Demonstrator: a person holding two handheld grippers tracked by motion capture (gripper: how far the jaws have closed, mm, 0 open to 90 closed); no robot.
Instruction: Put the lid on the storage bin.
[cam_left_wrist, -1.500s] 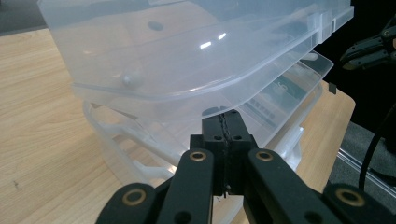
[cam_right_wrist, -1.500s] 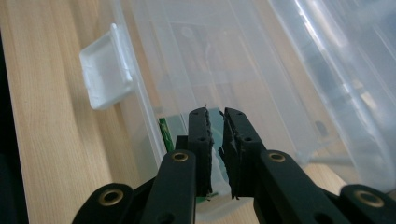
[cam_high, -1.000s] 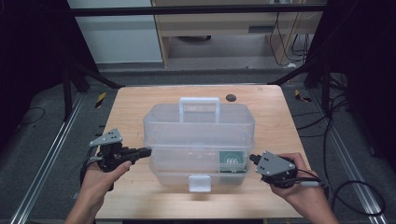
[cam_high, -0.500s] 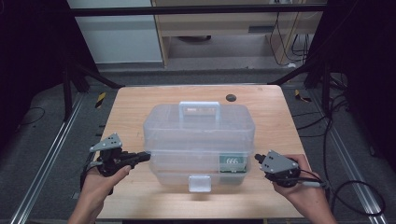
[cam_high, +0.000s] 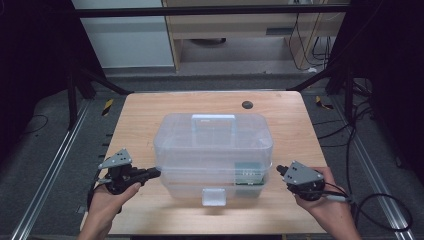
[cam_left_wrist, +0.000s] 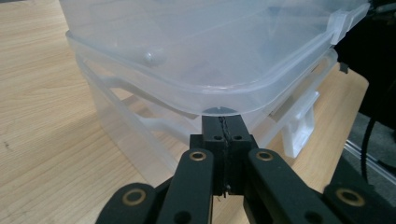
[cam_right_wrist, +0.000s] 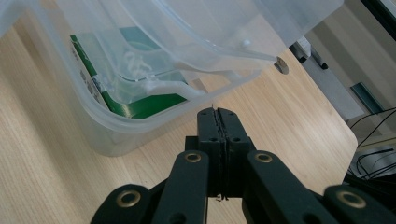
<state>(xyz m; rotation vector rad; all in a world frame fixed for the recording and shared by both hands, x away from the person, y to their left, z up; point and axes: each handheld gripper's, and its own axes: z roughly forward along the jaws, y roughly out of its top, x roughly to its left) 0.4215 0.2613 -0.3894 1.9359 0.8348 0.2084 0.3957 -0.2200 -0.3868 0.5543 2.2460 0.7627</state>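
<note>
A clear plastic storage box (cam_high: 212, 150) with a lid and a top handle (cam_high: 213, 120) stands mid-table. A green packet (cam_high: 248, 173) lies inside at its front right (cam_right_wrist: 140, 105). My left gripper (cam_high: 156, 172) is shut and empty, and its tips (cam_left_wrist: 223, 122) sit right under the lid's rim at the box's left side. Shut and empty too, my right gripper (cam_high: 280, 170) is just off the box's right side, with its tips (cam_right_wrist: 216, 114) near the base wall, not touching. In the right gripper view a gap shows between lid and base.
The white front latch (cam_high: 213, 196) hangs at the box's front (cam_left_wrist: 299, 130). A dark round grommet (cam_high: 246, 105) sits in the wooden table (cam_high: 145, 115) behind the box. Black frame rails and cables run along both sides on the floor.
My right gripper has drawn slightly outward from the box's right side and lower. The left gripper has shifted a little toward the table's front. The box stays put.
</note>
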